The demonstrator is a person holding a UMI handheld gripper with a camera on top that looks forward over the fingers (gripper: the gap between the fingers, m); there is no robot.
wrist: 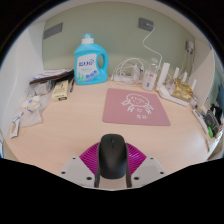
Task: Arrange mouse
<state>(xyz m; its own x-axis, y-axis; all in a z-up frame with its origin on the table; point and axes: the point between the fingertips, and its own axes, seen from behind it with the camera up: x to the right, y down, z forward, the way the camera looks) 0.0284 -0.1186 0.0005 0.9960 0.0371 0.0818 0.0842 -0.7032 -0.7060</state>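
A black computer mouse (112,156) sits between my gripper's (112,172) two fingers, with the magenta pads pressed against both of its sides. The mouse is held over the near edge of the light wooden desk (70,125). A pink mouse pad (137,107) with a white drawing lies flat on the desk beyond the fingers, a little to the right.
A blue detergent bottle (89,60) stands at the back of the desk. Papers and small clutter (45,92) lie at the left. Cables and a white device (143,72) sit at the back, more small items (180,92) at the right.
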